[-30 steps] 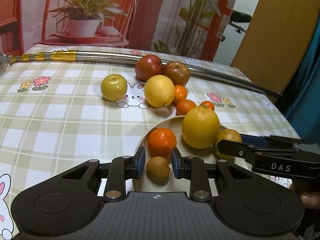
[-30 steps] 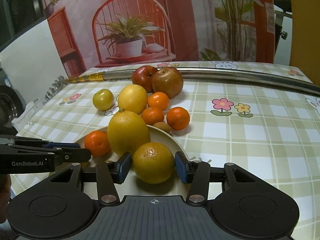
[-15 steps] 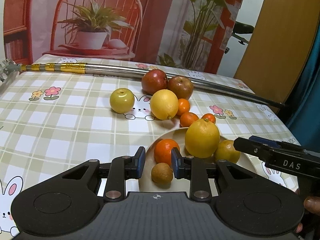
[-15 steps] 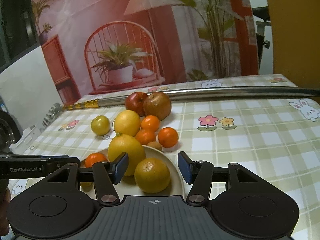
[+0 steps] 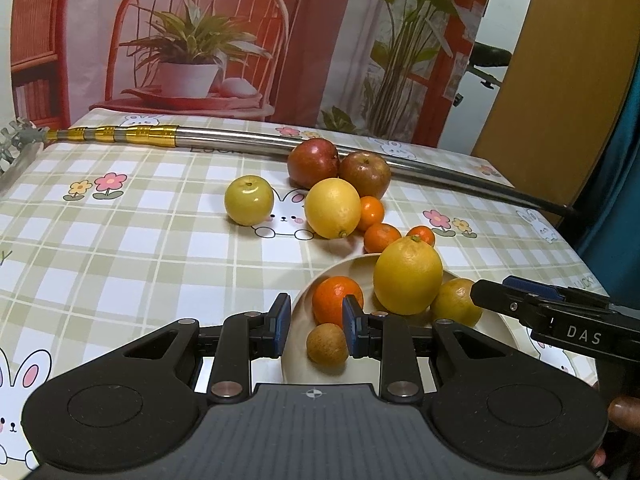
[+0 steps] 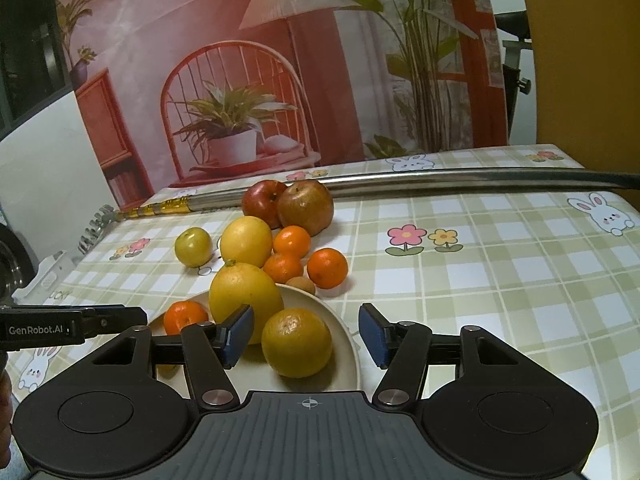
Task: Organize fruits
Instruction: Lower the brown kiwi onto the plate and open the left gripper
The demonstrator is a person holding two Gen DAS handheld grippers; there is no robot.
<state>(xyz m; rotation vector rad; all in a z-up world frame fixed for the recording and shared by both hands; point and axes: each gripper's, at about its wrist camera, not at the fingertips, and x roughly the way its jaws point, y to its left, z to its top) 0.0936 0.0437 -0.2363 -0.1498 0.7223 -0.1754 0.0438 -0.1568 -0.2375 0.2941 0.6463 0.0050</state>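
Cream plate [image 6: 348, 344]: sitting on the checked tablecloth [image 6: 500, 280], carrying, by size, a large yellow citrus [image 6: 244, 300], a dimpled yellow-orange orange [image 6: 297, 342], a small mandarin [image 5: 334, 300] and a brown round fruit [image 5: 327, 345].
Right gripper [image 6: 306, 340]: jaws have just been opening, standing wide around the orange, pads clear.
Left gripper [image 5: 313, 325]: jaws standing narrow, holding nothing.

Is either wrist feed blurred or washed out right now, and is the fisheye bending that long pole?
Left wrist view: sharp, warm indoor light, the metal pole curves strongly from the lens, with a bright sheen along it. Right wrist view: also sharp, pole bows less, dark vignette in the corners, soft shadows under the fruit on the plate. No washed-out areas.
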